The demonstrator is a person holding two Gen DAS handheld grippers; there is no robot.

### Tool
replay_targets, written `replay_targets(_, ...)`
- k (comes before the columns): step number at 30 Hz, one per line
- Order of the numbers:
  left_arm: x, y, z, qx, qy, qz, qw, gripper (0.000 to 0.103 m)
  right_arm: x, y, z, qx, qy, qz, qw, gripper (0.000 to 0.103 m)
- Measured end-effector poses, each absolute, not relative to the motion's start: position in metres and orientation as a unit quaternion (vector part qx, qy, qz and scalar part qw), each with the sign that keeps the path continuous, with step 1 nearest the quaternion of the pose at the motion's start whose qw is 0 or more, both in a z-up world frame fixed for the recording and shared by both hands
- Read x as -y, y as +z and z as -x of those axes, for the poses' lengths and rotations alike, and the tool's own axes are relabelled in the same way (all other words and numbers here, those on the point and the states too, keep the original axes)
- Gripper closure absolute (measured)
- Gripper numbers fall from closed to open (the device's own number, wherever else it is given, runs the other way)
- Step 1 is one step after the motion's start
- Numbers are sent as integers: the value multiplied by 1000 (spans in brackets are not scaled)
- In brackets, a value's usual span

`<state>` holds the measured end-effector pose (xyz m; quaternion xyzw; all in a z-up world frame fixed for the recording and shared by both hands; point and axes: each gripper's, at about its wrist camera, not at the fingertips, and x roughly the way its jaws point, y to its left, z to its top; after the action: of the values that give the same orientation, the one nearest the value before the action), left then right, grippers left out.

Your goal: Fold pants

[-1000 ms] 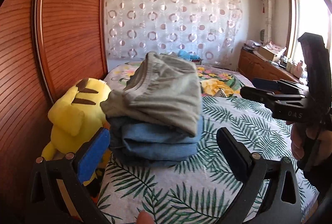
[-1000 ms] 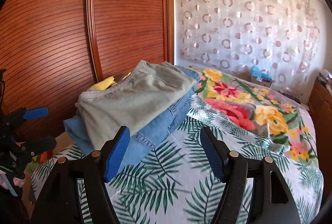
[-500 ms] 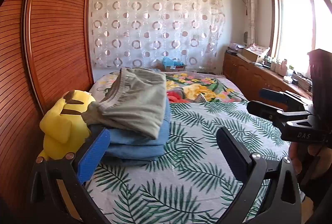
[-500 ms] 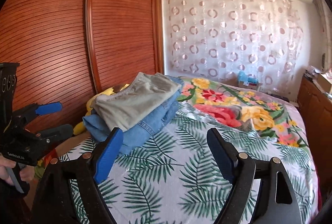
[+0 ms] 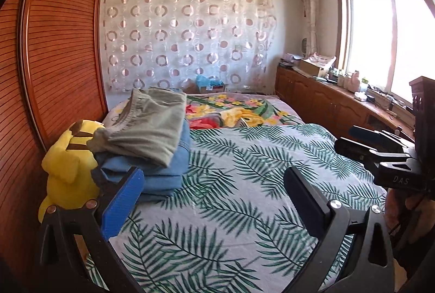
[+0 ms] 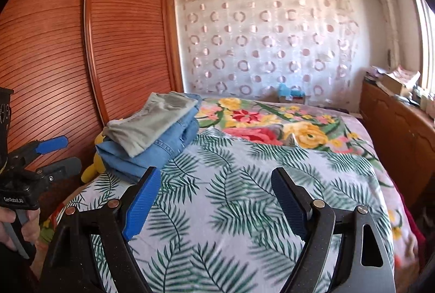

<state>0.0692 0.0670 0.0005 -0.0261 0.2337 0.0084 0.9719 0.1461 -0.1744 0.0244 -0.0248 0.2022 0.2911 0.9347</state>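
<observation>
Folded grey-green pants [image 5: 152,124] lie on top of folded blue jeans [image 5: 165,176] at the left edge of the bed. The right wrist view shows the same grey pants [image 6: 152,127] and jeans [image 6: 165,151] at centre left. My left gripper [image 5: 214,198] is open over the leaf-print sheet, to the right of the stack and clear of it. My right gripper [image 6: 214,200] is open too, with only bedsheet between its fingers. Each gripper appears in the other's view: the right gripper [image 5: 372,140] at the right edge, the left gripper [image 6: 54,154] at the left edge.
A yellow plush toy [image 5: 68,165] sits between the stack and the slatted wooden wardrobe [image 5: 62,48]. The leaf-print sheet [image 5: 244,211] covers the near bed and a flowered blanket [image 5: 233,113] lies beyond. A cluttered wooden cabinet [image 5: 326,102] runs under the window at right.
Both grippers have drawn back from the stack, which now looks smaller and farther away. The right gripper's jaws stand a little wider than a second ago.
</observation>
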Motion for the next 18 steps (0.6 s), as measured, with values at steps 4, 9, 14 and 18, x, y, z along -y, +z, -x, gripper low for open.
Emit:
replay_targets(4, -55, -5, -67, -243, -2, 32, 969, 1, 186, 27, -125, -205, 274, 18, 939, 19)
replay_targets(9, -39, -8, -64, -250, -14, 27, 968, 1, 198, 29, -102, -214, 246, 7, 945, 19)
replay_targets(14, -23, -3, -65, -249, -26, 21, 968, 1, 202, 39, -92, -219, 213, 1, 952, 19)
replay_targets(18, -11, 7, -64, -241, -34, 15, 970, 1, 199, 47, -80, -213, 195, -1, 957, 18)
